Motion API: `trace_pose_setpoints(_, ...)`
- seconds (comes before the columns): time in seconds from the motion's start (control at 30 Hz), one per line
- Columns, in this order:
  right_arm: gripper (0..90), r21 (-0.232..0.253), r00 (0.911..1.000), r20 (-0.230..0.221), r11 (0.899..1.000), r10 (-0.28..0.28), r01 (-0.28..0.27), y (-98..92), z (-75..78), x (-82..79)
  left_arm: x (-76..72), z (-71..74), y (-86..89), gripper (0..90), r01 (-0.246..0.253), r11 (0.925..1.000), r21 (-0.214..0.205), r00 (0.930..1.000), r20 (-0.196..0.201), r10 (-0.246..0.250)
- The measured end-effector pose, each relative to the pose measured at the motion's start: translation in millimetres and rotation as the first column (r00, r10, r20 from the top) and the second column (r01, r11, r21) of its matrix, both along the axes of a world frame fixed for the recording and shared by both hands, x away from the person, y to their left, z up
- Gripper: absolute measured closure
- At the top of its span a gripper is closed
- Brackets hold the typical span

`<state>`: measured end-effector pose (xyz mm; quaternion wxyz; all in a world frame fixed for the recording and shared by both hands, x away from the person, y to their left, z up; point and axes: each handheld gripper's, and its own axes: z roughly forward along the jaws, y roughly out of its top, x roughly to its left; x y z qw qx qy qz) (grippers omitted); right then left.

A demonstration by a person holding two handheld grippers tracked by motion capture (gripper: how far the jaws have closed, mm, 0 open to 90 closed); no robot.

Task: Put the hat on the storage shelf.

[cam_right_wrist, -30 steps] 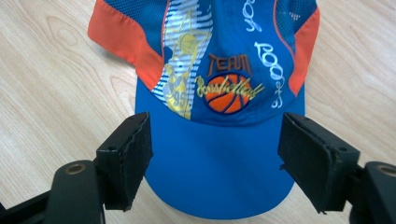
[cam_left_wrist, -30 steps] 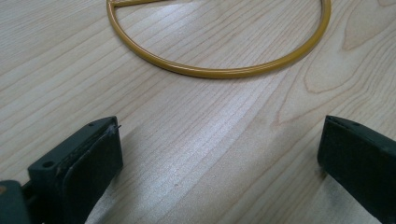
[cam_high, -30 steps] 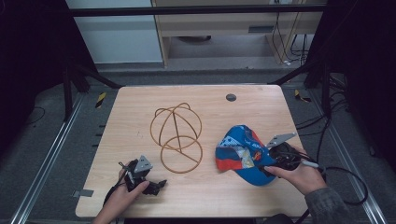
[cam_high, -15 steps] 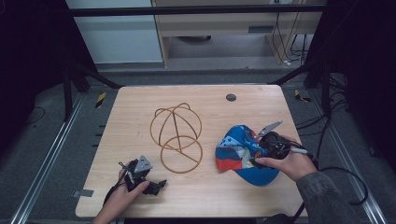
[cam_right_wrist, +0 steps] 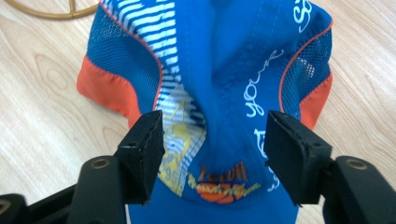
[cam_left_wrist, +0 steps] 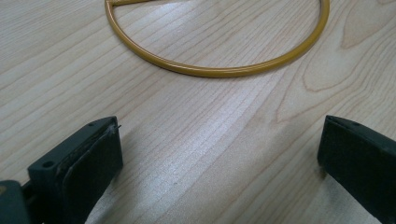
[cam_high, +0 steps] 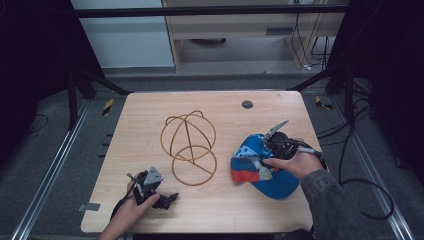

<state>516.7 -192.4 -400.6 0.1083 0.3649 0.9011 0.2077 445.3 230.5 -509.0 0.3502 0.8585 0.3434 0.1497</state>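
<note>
A blue cap (cam_high: 260,172) with orange side panels and white lettering lies on the right of the wooden table (cam_high: 225,120). My right gripper (cam_high: 266,150) is over it. In the right gripper view its jaws (cam_right_wrist: 214,140) have just been closing and stand either side of a raised fold of the cap's crown (cam_right_wrist: 224,70), with small gaps still showing. My left gripper (cam_high: 169,199) rests at the front left with its jaws (cam_left_wrist: 219,158) wide open over bare wood. It faces the base ring (cam_left_wrist: 219,70) of a gold wire stand (cam_high: 189,145) at the table's middle.
A small dark round disc (cam_high: 247,104) sits near the table's far edge. Metal frame rails (cam_high: 50,170) run along both sides of the table, and cables (cam_high: 365,190) lie on the floor at the right.
My right hand has moved left and a little away from the person, from beside the cap to over it, and its jaws stand narrower. The left hand has stayed put.
</note>
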Motion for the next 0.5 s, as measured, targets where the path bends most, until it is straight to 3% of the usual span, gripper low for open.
trace_pose_setpoints(0.3, 48.4, 0.004, 0.9992, -0.040, 1.000, 0.000, 0.000, 4.2, -9.3, 10.2, -0.1, -0.1, 0.1, 0.0, 0.000, 1.0000, 0.000, 1.0000, 0.001, 0.000)
trace_pose_setpoints(0.5, 70.6, -0.016, 0.9977, -0.068, 1.000, 0.002, -0.003, 3.9, -13.2, 13.1, 0.0, -0.1, 0.2, 0.0, 0.001, 1.0000, -0.001, 1.0000, 0.001, -0.001)
